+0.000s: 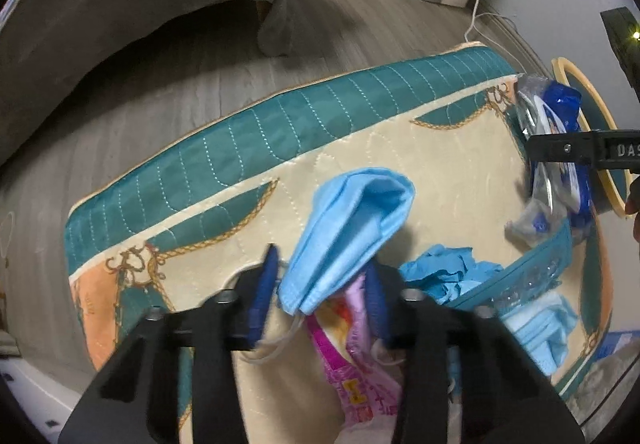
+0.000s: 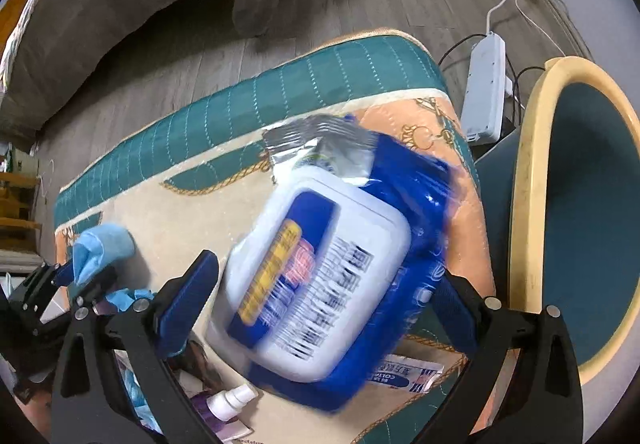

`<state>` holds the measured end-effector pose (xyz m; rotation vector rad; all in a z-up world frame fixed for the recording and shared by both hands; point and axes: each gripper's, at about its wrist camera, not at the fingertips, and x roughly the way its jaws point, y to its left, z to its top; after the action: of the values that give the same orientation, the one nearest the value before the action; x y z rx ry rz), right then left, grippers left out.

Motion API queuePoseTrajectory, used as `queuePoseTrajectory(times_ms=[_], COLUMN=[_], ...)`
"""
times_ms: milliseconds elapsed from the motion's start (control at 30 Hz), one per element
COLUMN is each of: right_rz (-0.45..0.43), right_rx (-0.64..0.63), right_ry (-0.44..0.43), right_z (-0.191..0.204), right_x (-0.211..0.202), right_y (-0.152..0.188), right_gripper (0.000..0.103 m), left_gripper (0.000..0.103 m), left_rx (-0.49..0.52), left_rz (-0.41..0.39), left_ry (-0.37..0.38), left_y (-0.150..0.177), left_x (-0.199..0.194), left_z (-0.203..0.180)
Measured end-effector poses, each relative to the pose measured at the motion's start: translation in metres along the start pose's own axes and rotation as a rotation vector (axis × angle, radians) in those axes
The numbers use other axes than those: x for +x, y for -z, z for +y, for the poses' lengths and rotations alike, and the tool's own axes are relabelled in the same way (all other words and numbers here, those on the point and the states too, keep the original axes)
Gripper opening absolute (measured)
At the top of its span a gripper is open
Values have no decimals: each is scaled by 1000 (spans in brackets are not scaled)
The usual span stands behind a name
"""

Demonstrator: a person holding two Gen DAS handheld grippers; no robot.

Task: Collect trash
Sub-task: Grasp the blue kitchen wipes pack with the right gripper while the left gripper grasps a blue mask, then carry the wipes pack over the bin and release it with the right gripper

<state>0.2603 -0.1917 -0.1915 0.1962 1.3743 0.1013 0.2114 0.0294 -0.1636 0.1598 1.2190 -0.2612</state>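
Observation:
A light blue face mask stands up from the quilted teal and cream table cover, and my left gripper is shut on its lower end. The same left gripper shows at the left of the right wrist view with the mask in it. A blue and white wet wipes pack lies blurred between the wide-set fingers of my right gripper, which is open; the pads sit close to both its sides. The right finger crosses the wipes pack in the left wrist view.
A teal bin with a cream rim stands just right of the table. A power strip and cables lie on the floor behind. On the table: a pink wrapper, crumpled blue gloves, a teal basket, a spray bottle, a sachet.

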Motion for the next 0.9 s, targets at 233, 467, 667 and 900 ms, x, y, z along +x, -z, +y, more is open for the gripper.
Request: queuePoseTrajectory(times_ms=[233, 467, 667, 900], right_rz=[-30, -87, -165, -228], right_rx=[-43, -89, -121, -133], right_ry=[-27, -14, 8, -19], right_z=[9, 16, 18, 19], right_x=[-18, -40, -69, -100], right_y=[4, 8, 15, 30], right_gripper=[83, 83, 83, 83], left_gripper=[14, 11, 11, 11], left_rx=[18, 22, -15, -56], left_rz=[-50, -127, -252, -316], left_ry=[-1, -27, -32, 61], left_y=[0, -4, -5, 3], left_x=[-18, -41, -76, -105], left_z=[0, -2, -5, -10])
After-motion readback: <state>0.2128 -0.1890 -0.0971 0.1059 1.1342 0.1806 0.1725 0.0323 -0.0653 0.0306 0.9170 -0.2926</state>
